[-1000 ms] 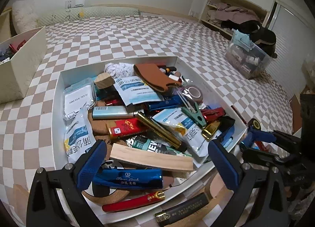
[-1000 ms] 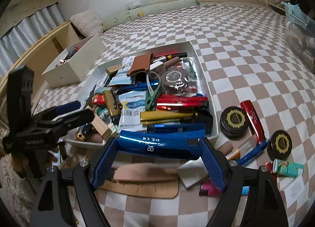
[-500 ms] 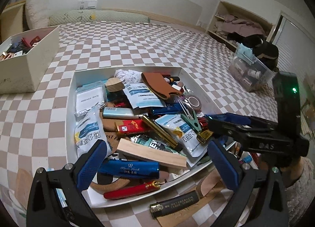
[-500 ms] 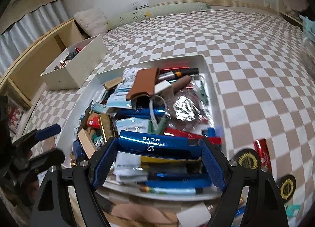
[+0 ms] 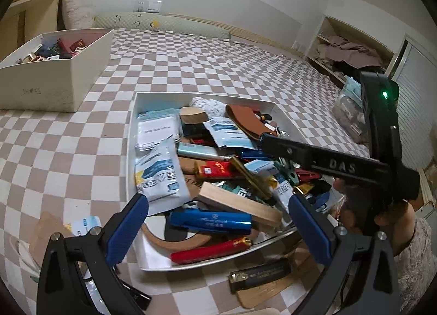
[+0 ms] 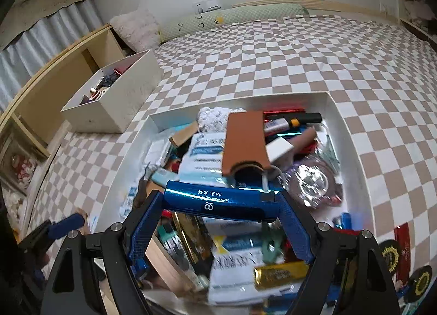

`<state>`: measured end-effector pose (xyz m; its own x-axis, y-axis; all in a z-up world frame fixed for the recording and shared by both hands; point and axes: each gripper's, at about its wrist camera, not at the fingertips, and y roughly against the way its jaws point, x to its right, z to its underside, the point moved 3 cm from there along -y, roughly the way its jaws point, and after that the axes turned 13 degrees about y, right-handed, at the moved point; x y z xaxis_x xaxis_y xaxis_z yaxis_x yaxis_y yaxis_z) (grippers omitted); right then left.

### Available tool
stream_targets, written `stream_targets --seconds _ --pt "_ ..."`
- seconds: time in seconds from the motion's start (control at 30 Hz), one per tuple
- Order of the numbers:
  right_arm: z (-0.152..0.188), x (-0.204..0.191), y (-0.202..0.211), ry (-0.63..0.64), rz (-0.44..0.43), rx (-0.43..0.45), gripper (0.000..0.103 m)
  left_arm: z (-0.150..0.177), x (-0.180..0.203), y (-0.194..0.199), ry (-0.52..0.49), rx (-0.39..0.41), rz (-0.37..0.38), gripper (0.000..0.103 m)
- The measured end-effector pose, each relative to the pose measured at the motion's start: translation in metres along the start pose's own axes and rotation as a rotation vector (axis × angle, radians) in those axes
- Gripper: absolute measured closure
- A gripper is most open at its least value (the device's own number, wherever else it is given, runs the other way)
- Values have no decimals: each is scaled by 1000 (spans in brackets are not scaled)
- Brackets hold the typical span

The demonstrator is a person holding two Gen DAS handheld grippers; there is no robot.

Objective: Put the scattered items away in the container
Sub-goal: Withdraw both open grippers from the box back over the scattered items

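Spanning the gap between the right gripper's (image 6: 221,214) two pads, the blue metal case (image 6: 222,201) is held crosswise by its ends, above the near half of the white tray (image 6: 352,134), which is already heaped with packets, pens and clips. It looks rigid, light and glossy, so I judge it could slip or pivot with only its ends pinched; a hold across the middle of its long sides would be surer, though this one seems enough for a short drop. The right gripper points forward and steeply down over the tray's near edge. The left gripper (image 5: 218,229) hovers over the tray's near-left corner, jaws wide with nothing between them, angled down at the pile. More items lie on the checked bedspread (image 5: 82,151) outside the tray's near edge, among them a black case (image 5: 259,274)
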<state>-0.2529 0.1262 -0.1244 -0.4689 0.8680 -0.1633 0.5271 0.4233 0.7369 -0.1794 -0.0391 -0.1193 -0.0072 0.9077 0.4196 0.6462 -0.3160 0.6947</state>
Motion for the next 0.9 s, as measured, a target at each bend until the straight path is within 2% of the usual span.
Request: stream_targets --seconds 0.1,0.13,0.17,0.53,0.8,0.9 --pt "0 3 -4 -38 -22 1 14 -1 -3 3 7 6 -5 0" --pt "1 4 -3 -43 -16 4 4 -1 -4 3 9 5 -8 0" --pt "2 5 -1 -43 -6 10 0 -1 -4 4 8 6 -11 0" --pt "9 19 26 -55 52 40 0 0 7 4 -5 12 -23 0" --pt "16 24 47 -2 119 57 0 -5 18 12 -21 40 -67 0" --pt "22 25 54 22 149 47 0 -6 23 15 -13 41 -57 0"
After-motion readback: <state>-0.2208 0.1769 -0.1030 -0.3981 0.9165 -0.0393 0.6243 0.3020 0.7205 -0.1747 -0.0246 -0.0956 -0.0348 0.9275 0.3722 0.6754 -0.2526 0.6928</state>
